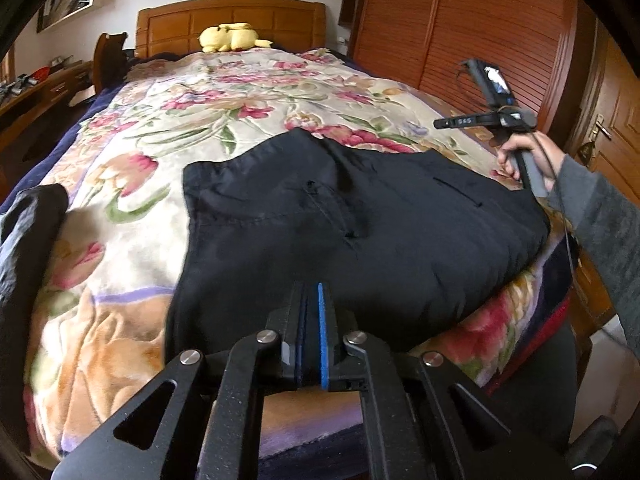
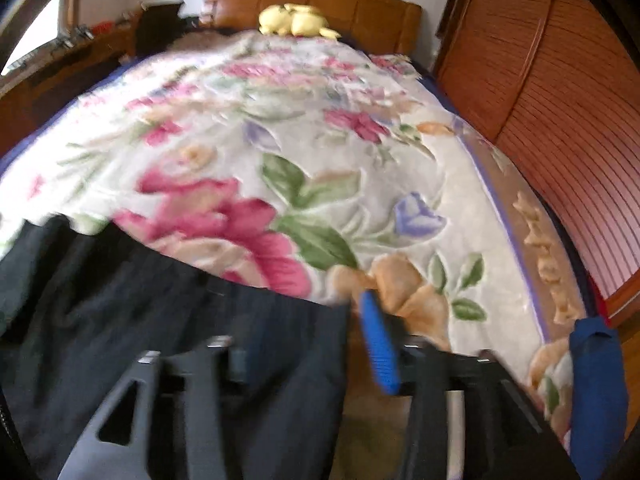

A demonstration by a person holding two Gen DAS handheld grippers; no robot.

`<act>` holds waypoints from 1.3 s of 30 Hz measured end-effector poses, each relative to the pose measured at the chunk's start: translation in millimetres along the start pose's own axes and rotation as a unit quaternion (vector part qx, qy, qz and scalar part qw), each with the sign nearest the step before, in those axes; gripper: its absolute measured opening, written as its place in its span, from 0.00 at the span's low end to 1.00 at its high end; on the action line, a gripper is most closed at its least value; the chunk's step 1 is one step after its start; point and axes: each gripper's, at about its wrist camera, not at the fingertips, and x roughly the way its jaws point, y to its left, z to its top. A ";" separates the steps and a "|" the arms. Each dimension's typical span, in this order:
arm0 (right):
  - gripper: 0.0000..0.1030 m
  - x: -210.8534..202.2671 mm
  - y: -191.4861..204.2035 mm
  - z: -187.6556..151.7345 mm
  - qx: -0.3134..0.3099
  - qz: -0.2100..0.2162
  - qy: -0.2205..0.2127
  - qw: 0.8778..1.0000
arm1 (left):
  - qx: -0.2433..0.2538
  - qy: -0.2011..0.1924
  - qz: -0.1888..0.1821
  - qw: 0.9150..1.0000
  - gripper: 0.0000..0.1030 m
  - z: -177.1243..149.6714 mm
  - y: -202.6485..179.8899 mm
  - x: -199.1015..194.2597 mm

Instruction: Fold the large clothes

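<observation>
A black garment, seemingly trousers [image 1: 360,232], lies spread on the floral blanket [image 1: 192,112] near the bed's front edge. My left gripper [image 1: 314,300] is shut, its blue pads pressed together on the garment's near hem. My right gripper [image 2: 312,336] is open above the garment's right edge [image 2: 200,320]; its blue right finger [image 2: 378,344] shows clearly and the left finger is blurred against the dark cloth. The right gripper's handle, held in a hand, shows in the left wrist view [image 1: 516,148] beyond the garment's right corner.
A yellow plush toy [image 1: 230,38] lies by the wooden headboard [image 1: 232,16]. A slatted wooden wardrobe [image 1: 460,24] stands right of the bed, a desk [image 1: 36,92] to the left. Another dark cloth [image 1: 28,232] lies at the left. A blue cloth item [image 2: 596,380] sits at the bed's right edge.
</observation>
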 end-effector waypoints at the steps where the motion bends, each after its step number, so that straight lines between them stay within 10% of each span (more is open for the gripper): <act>1: 0.54 -11.7 5.5 -5.0 -0.008 0.009 -0.007 1.000 | 0.004 0.000 0.001 1.000 0.18 0.4 -1.7 0.8; 7: 0.55 -56.2 51.5 -62.9 -0.044 0.107 -0.027 0.993 | 0.011 0.007 0.003 1.000 0.28 5.2 -7.0 13.8; 16: 0.59 -2.2 51.4 -132.0 -0.013 0.137 0.001 0.990 | 0.003 0.037 0.026 0.999 0.28 -6.2 4.4 32.6; 39: 0.59 -108.7 104.8 -162.4 -0.030 0.151 -0.045 0.987 | -0.014 0.039 0.026 0.999 0.28 -23.0 11.8 44.5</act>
